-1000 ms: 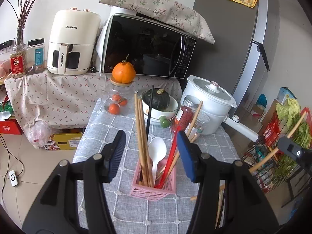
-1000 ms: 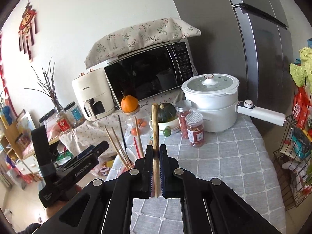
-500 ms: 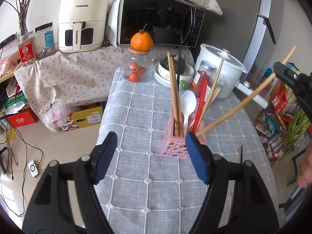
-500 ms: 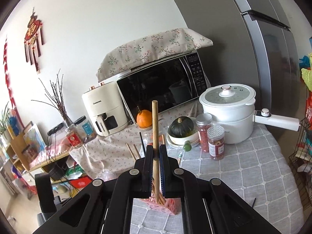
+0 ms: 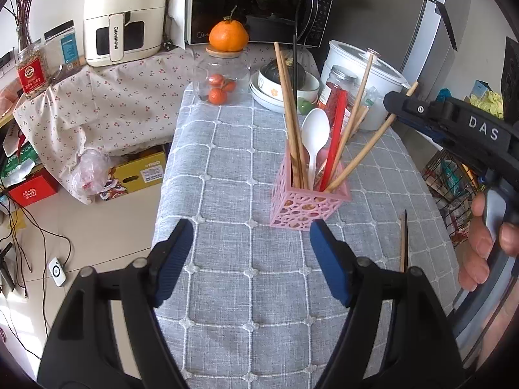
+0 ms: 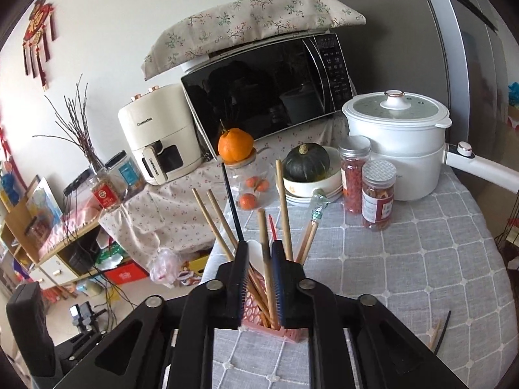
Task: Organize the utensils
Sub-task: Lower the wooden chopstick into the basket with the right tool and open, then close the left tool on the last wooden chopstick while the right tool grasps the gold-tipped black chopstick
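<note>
Right tool (image 6: 259,278) opening, chopstick (image 6: 266,265) between its jaws, tip in pink basket (image 5: 308,204).
Left tool (image 5: 249,259) apart, empty; loose chopsticks (image 5: 403,243) lie lengthwise nearer right edge.

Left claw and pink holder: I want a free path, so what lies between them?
Only bare grey tablecloth, in the left wrist view, between the left claw, its empty jaws opening, and the pink holder; loose chopsticks lie further right.

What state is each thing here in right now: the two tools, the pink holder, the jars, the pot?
Left tool: open, empty.
Right tool: opening, chopstick between.
Pink holder: upright, holding utensils.
Loose chopsticks: lying on the table.
Jars: lidded.
Pot: lid on.
</note>
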{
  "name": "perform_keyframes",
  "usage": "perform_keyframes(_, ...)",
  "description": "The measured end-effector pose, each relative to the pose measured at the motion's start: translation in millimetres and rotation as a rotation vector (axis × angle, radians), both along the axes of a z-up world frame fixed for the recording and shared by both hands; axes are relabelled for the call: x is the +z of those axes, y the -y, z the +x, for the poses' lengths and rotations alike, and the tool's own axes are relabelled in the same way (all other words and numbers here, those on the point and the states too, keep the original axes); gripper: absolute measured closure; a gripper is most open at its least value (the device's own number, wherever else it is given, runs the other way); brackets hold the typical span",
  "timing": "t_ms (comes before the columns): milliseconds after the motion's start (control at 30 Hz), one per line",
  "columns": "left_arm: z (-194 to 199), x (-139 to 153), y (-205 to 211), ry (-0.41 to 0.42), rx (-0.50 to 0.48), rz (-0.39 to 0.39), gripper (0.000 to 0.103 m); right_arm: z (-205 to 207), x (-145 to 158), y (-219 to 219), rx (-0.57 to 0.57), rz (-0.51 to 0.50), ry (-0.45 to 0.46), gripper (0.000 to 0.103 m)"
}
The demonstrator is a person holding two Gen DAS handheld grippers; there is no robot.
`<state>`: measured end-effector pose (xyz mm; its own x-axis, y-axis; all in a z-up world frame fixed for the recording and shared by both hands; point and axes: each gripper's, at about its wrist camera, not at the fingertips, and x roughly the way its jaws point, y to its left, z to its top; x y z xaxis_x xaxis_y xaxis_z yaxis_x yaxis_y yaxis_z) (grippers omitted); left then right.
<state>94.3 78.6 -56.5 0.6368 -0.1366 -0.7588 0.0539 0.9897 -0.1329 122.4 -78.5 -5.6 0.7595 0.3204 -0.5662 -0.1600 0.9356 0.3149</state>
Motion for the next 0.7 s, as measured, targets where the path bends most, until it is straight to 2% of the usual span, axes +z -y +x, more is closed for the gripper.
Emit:
perform_keyframes(67, -0.1, -0.1, 2.0, -0.003, -0.004, -0.003, 0.023, -2.5, 0.2, 5.1, -0.010, 0.008, -0.004, 0.055)
perform_keyframes(133, 1.0, -0.4, 3.8, -0.009, -0.006, -0.011, 0.022, -6.9, 3.4, 12.0, -0.017, 0.014, 0.002, 0.048)
perform_keyframes(200, 1.8, -1.4, 6.3, -0.020, -0.008, -0.025, 0.021, -11.6, 7.1, 18.9, -0.026, 0.001, 0.000, 0.046)
perform_keyframes(267, 2.0, -2.7, 9.6, -0.032, -0.013, -0.038, 0.020, -16.6, 9.3, 28.2, -0.040, -0.007, -0.002, 0.038)
perform_keyframes(367, 0.7, -4.2, 17.6, -0.043, -0.022, -0.041, 0.019, -24.8, 8.8, 45.8, -0.062, -0.009, -0.018, 0.031)
perform_keyframes(700, -7.8, -7.1, 44.0, -0.053, -0.075, 0.002, 0.016, -46.9, -12.7, 100.9, -0.157, -0.094, -0.145, 0.023)
